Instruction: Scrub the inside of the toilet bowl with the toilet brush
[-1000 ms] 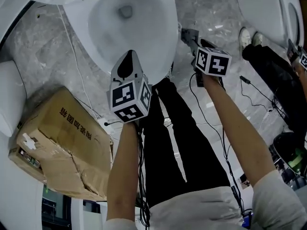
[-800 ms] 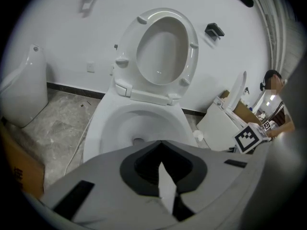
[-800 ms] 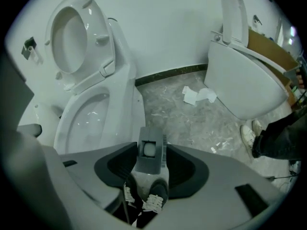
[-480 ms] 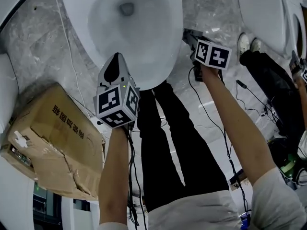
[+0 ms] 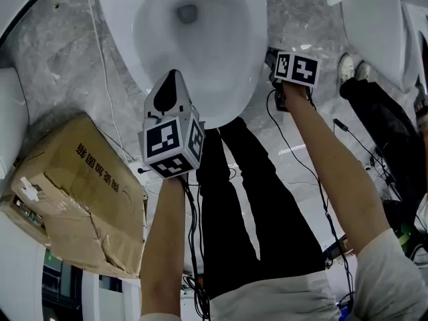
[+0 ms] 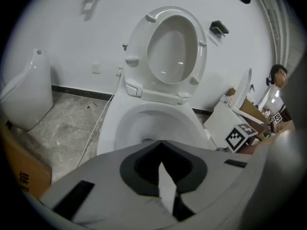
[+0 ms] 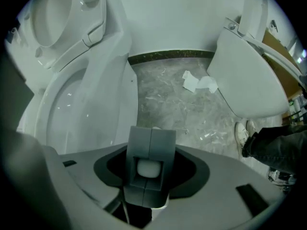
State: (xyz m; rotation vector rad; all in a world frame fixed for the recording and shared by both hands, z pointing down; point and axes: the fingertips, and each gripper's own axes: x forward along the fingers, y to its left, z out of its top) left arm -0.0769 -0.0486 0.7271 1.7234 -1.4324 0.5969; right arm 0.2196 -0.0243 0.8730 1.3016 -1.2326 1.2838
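My right gripper (image 7: pixel 149 176) points straight down, and its jaws have just been opening to their widest. In their mouth sits a grey squared block with a pale rounded knob in it, which I take for the top of the toilet brush (image 7: pixel 148 145) handle. I see no pad pressing on it, so I count it as not yet gripped. It sits low beside the outer wall of the toilet bowl (image 7: pixel 81 114), over the marbled floor (image 7: pixel 182 109), not inside the bowl.

My left gripper (image 6: pixel 165 186) has its jaws drawn together to a thin pale edge with nothing between them. It aims at the bowl, whose lid (image 6: pixel 175 47) is up.

To make this pick cleanly, I'd keep the wrist vertical and centre the handle between the jaws. I'd sink until the pads sit below the knob, then close squarely so the handle can't swivel. I can't see a holder, so I'd lift straight up first, then swing across over the rim. The left gripper should stay clear of that path.
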